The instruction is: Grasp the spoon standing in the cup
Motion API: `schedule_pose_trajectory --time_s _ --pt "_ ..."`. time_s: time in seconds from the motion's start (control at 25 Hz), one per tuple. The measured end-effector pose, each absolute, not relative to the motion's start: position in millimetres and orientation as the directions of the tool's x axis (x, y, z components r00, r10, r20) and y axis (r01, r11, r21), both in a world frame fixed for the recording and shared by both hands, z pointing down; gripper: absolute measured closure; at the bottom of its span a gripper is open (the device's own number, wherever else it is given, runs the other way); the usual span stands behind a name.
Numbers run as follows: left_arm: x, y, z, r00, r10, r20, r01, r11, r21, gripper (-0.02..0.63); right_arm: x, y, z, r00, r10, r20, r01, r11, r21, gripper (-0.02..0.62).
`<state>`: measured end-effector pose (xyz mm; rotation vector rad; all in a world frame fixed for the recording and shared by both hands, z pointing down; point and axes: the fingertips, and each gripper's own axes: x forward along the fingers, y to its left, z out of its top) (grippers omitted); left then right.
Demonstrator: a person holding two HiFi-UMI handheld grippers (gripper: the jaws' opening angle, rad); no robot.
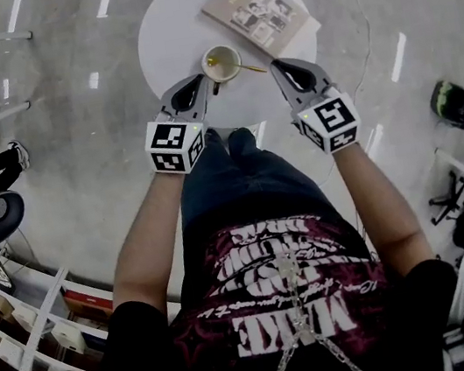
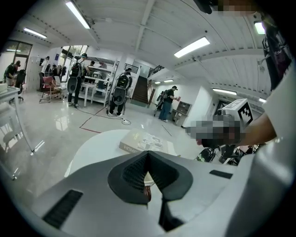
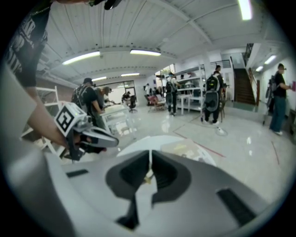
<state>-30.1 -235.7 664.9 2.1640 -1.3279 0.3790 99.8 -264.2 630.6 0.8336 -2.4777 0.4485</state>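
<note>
You are at the approach step: left tongs (image 1: 200,79) and right tongs (image 1: 276,66) are both clenched and empty. Next, release the right tongs around the spoon (image 1: 245,67) at the cup's (image 1: 220,62) 4 o'clock.

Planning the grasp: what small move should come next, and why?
Probably open the right gripper: its jaws are together and empty, and the spoon in the cup leans its handle toward that gripper.

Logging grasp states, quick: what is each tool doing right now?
Left tool: closed, empty.
Right tool: closed, empty; spoon stands ungrasped in the cup.
</note>
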Motion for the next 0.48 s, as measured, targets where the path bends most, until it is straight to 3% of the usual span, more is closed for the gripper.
schedule_pose_trajectory --time_s 0.4,0.48 --pt "-33.4 -235.2 687.2 0.473 -0.708 0.525 -0.877 -0.319 0.360 0.581 105.3 -260.1 672.3 -0.648 -0.439 0.623 -0.660 0.731 -0.171 0.560" --pt "-32.8 -235.0 691.7 0.475 -0.704 0.529 -0.876 -0.322 0.359 0.581 105.1 -258.0 681.2 -0.648 -0.416 0.639 -0.655 0.733 -0.187 0.533"
